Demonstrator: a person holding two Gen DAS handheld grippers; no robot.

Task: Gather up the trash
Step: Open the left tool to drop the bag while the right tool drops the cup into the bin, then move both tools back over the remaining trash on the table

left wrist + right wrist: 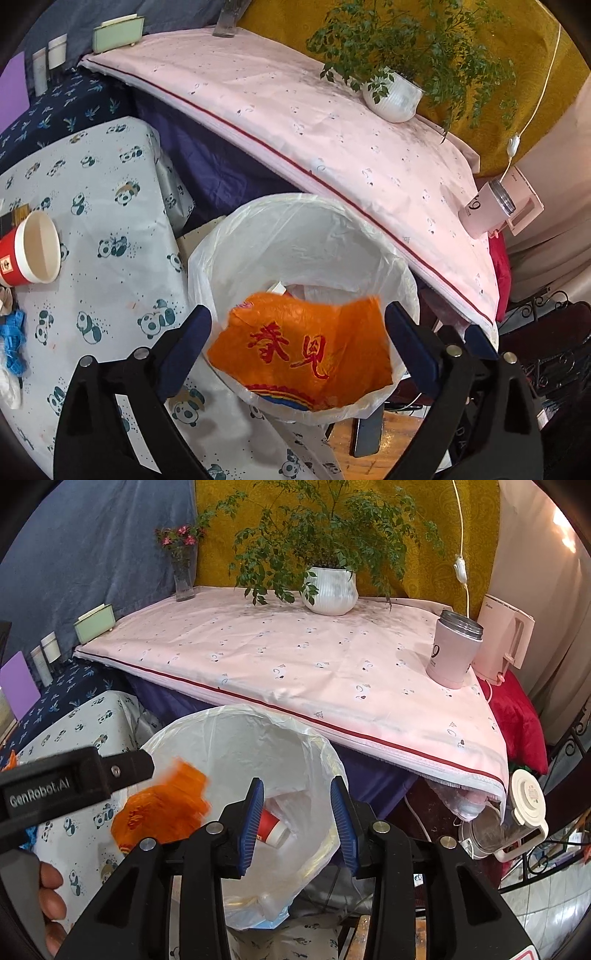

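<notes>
The left gripper (298, 325) stands wide open above the lined bin (258, 236), an orange wrapper (306, 347) loose between its fingers; the right gripper (297, 823) hangs half-open, empty. Left, a red cup (27, 254) lies on the panda-print tabletop (110, 206); beyond, a pink-clothed tabletop (295, 664) carries a potted plant (330, 589).

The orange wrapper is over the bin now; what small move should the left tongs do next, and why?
Probably turn the left tongs back toward the red paper cup on the panda cloth. Their jaws stand wide and clear of the orange wrapper, which hangs over the lined bin, so that piece seems released, and the cup is still out.
</notes>
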